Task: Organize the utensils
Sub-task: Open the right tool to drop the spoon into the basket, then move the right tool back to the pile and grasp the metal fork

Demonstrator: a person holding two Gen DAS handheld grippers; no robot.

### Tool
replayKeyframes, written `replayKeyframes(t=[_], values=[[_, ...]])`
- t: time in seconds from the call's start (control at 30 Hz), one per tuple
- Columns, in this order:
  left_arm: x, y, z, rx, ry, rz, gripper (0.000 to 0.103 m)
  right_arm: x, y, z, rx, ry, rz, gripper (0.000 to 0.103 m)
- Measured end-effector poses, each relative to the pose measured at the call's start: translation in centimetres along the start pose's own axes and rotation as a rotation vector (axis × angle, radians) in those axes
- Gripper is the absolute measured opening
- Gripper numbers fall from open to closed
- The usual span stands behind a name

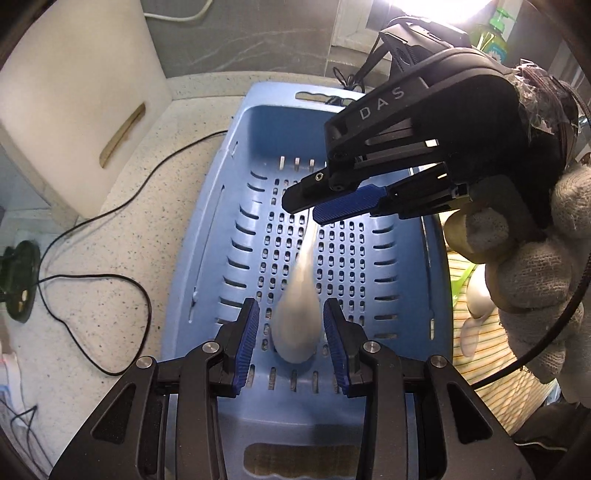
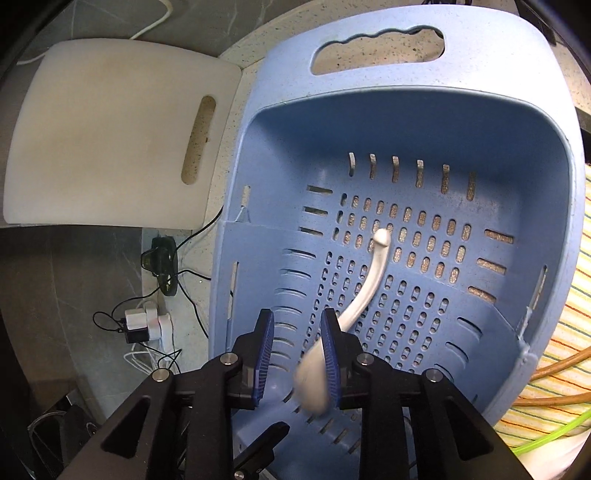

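A white ceramic spoon (image 1: 299,321), motion-blurred, is inside the blue slotted basket (image 1: 201,266). Its bowl sits between the blue pads of my left gripper (image 1: 291,306), which is open with narrow gaps on either side. The handle runs up toward my right gripper (image 1: 306,210), held over the basket by a gloved hand (image 1: 535,277). In the right wrist view the spoon (image 2: 373,273) has its blurred bowl beside the right-hand pad. The right gripper (image 2: 297,317) is open, with no pad pressing on the spoon. The handle tip points toward the basket's (image 2: 480,66) far wall.
A white cutting board (image 1: 74,110) leans at the left, also visible as the cutting board (image 2: 110,129). Black cables (image 1: 110,229) cross the speckled counter. A striped cloth (image 1: 487,354) to the right of the basket holds more white spoons (image 1: 476,299). A green soap bottle (image 1: 495,33) stands at the back.
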State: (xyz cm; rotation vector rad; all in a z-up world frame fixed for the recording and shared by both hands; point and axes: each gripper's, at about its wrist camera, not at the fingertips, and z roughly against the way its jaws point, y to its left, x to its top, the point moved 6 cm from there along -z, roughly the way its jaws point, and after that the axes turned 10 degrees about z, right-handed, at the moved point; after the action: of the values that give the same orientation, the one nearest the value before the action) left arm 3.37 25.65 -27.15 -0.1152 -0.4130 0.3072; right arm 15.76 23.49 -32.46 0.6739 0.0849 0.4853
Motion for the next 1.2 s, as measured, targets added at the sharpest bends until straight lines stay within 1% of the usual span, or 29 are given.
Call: replayKeyframes(t=[0.13, 0.27, 0.33, 0.53, 0.63, 0.77, 0.83, 0.9, 0.93, 1.0, 1.17, 1.2], values=[[0.0, 0.0, 1.2, 0.000, -0.021, 0.000, 0.035, -0.4, 1.2, 1.2, 0.005, -0.025, 0.041, 0.024], [-0.4, -0.6, 2.5, -0.011, -0.041, 0.002, 0.035, -1.4, 1.8, 3.4, 0.008, -0.064, 0.085, 0.025], [-0.6, -1.1, 2.9, -0.023, -0.042, 0.005, 0.035, -2.0, 1.8, 4.7, -0.001, -0.092, 0.104, 0.028], [-1.3, -3.5, 3.9, -0.037, -0.058, -0.028, 0.035, -4.2, 0.8, 8.6, -0.036, -0.174, 0.150, 0.031], [-1.6, -5.0, 4.4, -0.054, -0.062, -0.048, 0.035, -5.5, -0.7, 10.9, -0.051, -0.213, 0.162, 0.032], [-2.4, -7.5, 5.1, -0.078, -0.068, -0.081, 0.035, -7.6, -3.1, 14.6, -0.099, -0.291, 0.204, 0.034], [-2.7, -8.4, 5.3, -0.086, -0.070, -0.095, 0.035, -9.0, -4.7, 16.9, -0.119, -0.337, 0.223, 0.042], [-3.0, -9.5, 5.3, -0.102, -0.069, -0.108, 0.035, -10.4, -6.3, 19.2, -0.162, -0.380, 0.239, 0.046], [-3.2, -10.0, 5.3, -0.108, -0.067, -0.115, 0.035, -10.9, -7.0, 20.0, -0.181, -0.391, 0.240, 0.050], [-3.5, -11.2, 5.3, -0.122, -0.064, -0.133, 0.035, -12.3, -8.9, 22.0, -0.211, -0.411, 0.225, 0.054], [-4.2, -14.1, 5.0, -0.159, -0.043, -0.185, 0.035, -15.8, -13.3, 26.2, -0.268, -0.471, 0.142, 0.058], [-4.3, -14.6, 4.9, -0.166, -0.038, -0.195, 0.035, -16.5, -14.1, 27.0, -0.280, -0.482, 0.128, 0.062]])
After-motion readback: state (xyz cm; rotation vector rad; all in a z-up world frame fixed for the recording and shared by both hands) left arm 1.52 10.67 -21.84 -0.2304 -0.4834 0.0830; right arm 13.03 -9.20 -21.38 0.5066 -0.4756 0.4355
